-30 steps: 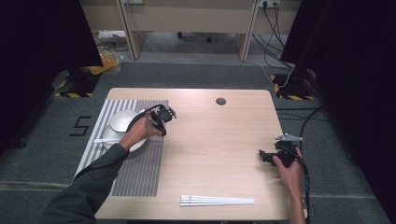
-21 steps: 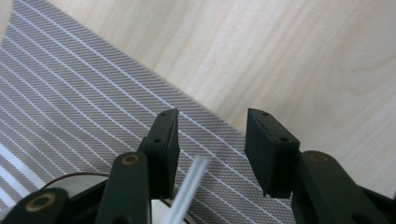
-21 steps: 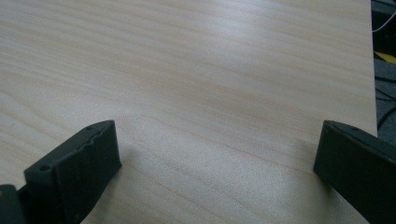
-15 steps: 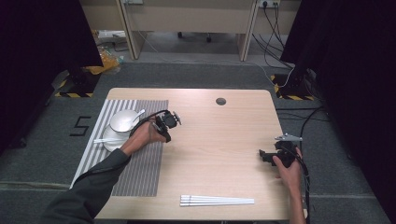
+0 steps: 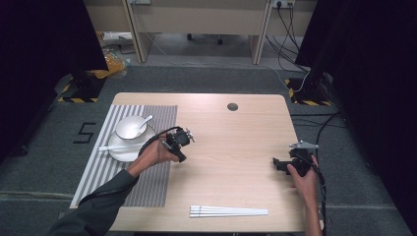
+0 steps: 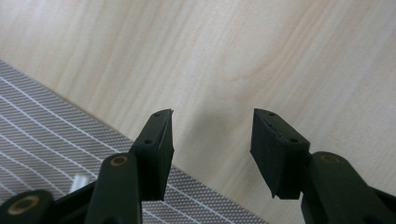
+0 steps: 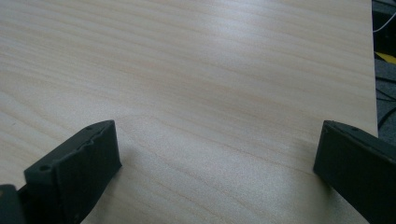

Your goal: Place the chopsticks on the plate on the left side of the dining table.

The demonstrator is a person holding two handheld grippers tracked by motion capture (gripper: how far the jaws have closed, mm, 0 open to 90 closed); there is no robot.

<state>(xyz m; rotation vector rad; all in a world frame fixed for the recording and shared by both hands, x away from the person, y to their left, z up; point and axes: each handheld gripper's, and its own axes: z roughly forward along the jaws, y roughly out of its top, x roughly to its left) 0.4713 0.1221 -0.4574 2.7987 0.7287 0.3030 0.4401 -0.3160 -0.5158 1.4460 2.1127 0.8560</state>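
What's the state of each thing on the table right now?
left gripper: jaws open, have just been opening, nothing between them, over the edge of the mat.
right gripper: jaws wide open, empty.
bowl: upright on the plate, spoon in it.
spoon: leaning in the bowl.
plate: flat on the striped mat.
chopsticks: lying flat together at the near edge.

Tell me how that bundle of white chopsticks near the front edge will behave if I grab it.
The white chopsticks look thin, stiff and smooth, so probably light and slippery. They lie loose side by side flat on the table, so a pinch may catch only some, and the others could scatter or roll.
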